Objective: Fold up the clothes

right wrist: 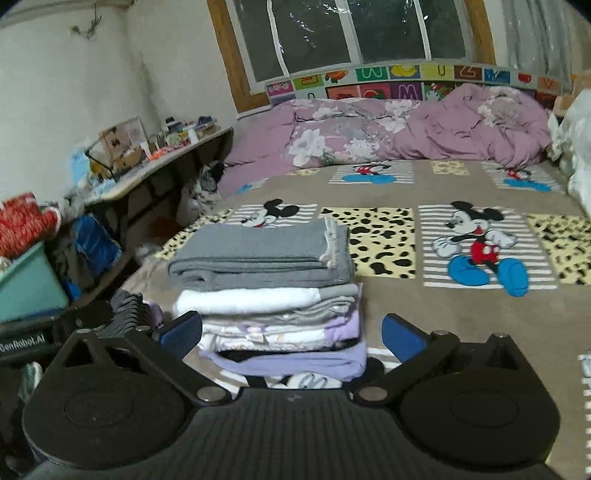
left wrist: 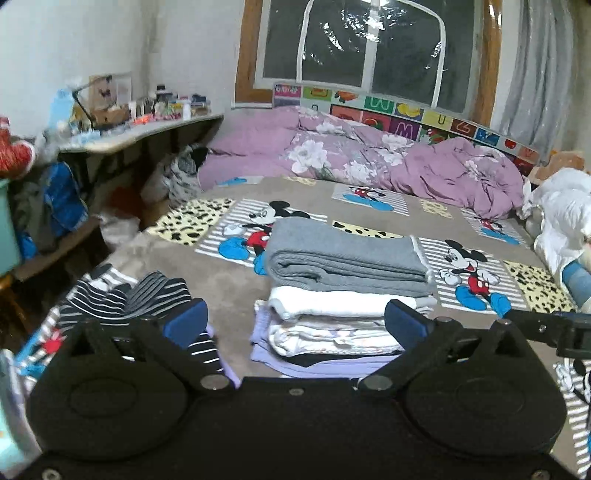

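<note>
Both grippers sit nearest, each spread wide and grasping nothing: the left gripper (left wrist: pixel 295 325) and the right gripper (right wrist: pixel 293 338) both frame the stack (left wrist: pixel 343 291) between their blue pads (left wrist: pixel 186 321), without touching it. That stack of folded clothes rests on the bed (right wrist: pixel 388 302) just ahead, its long axis running left to right and its folded edges facing the cameras. A lilac piece lies at the bottom, pale printed and white layers sit above it, and a grey top (right wrist: pixel 258 254) crowns the stack, squarely laid with a short fringe at its right end. Left of the stack, near the bed's edge, lies a rumpled striped garment (left wrist: pixel 136 299), unfolded. Right of the stack and beyond it the cartoon-print sheet lies bare and flat. Farther back, a pink floral quilt (left wrist: pixel 369 162) is heaped along the headboard, under the window (right wrist: pixel 347 33). Left of the bed stands a cluttered desk (left wrist: pixel 147 129).
</note>
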A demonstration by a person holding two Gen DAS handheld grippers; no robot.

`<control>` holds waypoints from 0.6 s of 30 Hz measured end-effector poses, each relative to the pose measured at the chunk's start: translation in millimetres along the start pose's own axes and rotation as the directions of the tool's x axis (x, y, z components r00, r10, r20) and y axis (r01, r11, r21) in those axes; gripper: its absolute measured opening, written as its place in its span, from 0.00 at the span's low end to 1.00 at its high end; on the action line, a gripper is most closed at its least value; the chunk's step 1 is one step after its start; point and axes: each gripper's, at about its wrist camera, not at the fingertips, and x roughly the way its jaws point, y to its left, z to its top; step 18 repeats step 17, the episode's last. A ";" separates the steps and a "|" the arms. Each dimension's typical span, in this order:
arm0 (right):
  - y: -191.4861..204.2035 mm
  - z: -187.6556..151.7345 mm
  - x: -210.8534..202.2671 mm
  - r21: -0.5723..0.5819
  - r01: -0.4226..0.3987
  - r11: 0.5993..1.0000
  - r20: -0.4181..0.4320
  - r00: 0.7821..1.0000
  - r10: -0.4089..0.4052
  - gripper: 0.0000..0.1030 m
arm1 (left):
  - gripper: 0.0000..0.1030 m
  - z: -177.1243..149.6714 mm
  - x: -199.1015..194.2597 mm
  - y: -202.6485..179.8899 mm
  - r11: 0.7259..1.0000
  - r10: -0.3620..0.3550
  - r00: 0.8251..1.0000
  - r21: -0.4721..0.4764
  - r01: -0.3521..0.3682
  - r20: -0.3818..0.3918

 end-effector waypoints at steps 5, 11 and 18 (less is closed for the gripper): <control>15.3 -3.1 -25.7 -0.032 0.035 0.999 0.007 0.999 -0.035 1.00 | 1.00 -4.8 -20.2 -8.5 0.999 -0.010 1.000 0.043 0.009 0.013; 30.3 -8.0 -51.0 -0.064 0.052 0.997 0.011 0.999 -0.051 1.00 | 1.00 -8.2 -43.9 -14.9 0.999 -0.024 0.999 0.047 0.023 0.023; 38.8 -15.3 -72.5 -0.074 0.062 0.995 0.013 0.998 -0.061 1.00 | 1.00 -13.3 -62.1 -16.3 0.999 -0.038 0.999 0.031 0.037 0.019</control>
